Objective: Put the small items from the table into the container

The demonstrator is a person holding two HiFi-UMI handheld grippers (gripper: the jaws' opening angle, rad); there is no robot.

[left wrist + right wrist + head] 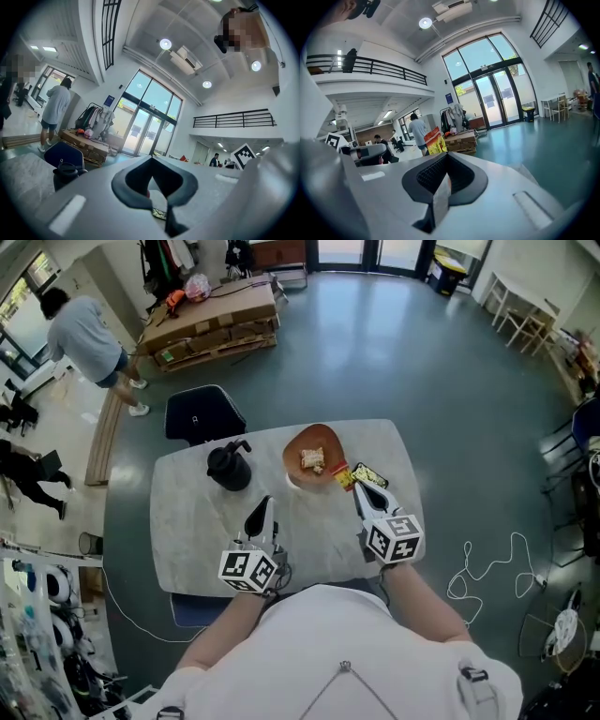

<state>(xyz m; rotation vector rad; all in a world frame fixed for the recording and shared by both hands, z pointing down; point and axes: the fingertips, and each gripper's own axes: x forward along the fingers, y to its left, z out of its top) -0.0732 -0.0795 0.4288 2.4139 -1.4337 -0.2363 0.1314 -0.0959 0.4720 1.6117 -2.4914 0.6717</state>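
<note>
Pale, stone-patterned tabletop (187,521) stands on a grey-green floor in a tall hall with glass doors. A dark blue chair (199,413) sits beyond its far left corner. Farther off a person (89,334) stands near a stack of cardboard (211,324).

An orange-brown bowl (323,439), the container, sits close to the far edge, a little right of the middle. One pale snack piece (313,460) lies inside it. A black jug (230,468) stands upright to the left of the bowl, apart from it. A black-and-yellow packet (370,473) lies flat between the bowl and the right edge.

The right tool (356,487) reaches in from the near right corner toward the bowl. Its jaws are pinched on a red-and-yellow packet (344,478). The right gripper view shows the packet's thin edge clamped between the dark pads and its printed end (433,140) sticking out past the tips. In the head view the packet hangs just beside the bowl's near right rim; whether it touches the rim cannot be told.

The left tool (264,502) hovers over the near part of the tabletop, left of the middle, pointing toward the far edge. Its jaws are pressed together at the tips with nothing between them, as the left gripper view (151,161) shows. The jug (65,173) and chair (65,152) appear to its left there.
</note>
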